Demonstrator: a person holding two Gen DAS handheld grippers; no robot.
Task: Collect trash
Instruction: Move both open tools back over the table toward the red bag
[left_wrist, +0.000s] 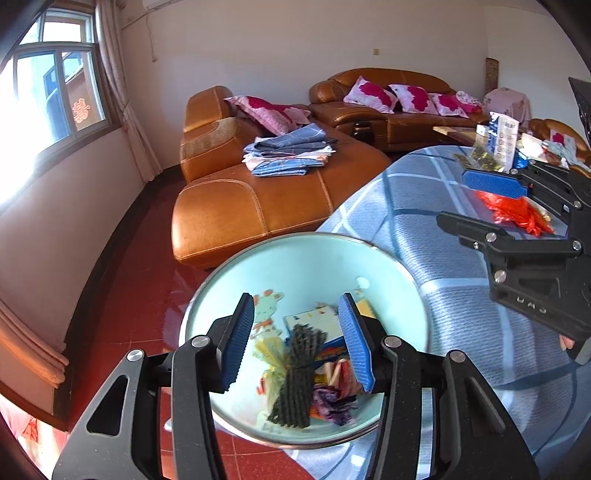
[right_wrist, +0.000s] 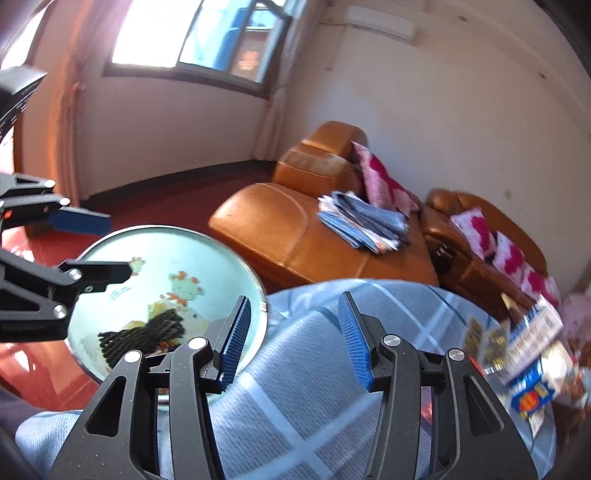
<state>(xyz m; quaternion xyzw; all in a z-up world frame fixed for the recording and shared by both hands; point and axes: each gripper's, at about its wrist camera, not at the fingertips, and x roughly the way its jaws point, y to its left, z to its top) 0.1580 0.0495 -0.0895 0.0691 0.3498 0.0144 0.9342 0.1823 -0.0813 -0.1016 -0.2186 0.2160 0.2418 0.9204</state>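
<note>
A pale green basin (left_wrist: 391, 295) sits at the edge of the table with the blue plaid cloth (left_wrist: 424, 229). It holds a dark rope bundle (left_wrist: 297, 376) and several coloured wrappers (left_wrist: 332, 387). My left gripper (left_wrist: 299, 343) is open and empty right above the basin. My right gripper (right_wrist: 293, 341) is open and empty above the cloth, just right of the basin (right_wrist: 221, 258). It also shows in the left wrist view (left_wrist: 476, 203). A red plastic bag (left_wrist: 517, 210) lies on the table behind it. Snack packets (right_wrist: 528, 362) lie on the table's right side.
A brown leather sofa (left_wrist: 258, 206) with folded blue cloths (left_wrist: 291, 151) and pink pillows (left_wrist: 369, 94) stands beyond the table. The floor (left_wrist: 129, 295) is red tile. A white carton (left_wrist: 504, 142) and other clutter stand at the table's far end. A window (left_wrist: 55, 92) is on the left.
</note>
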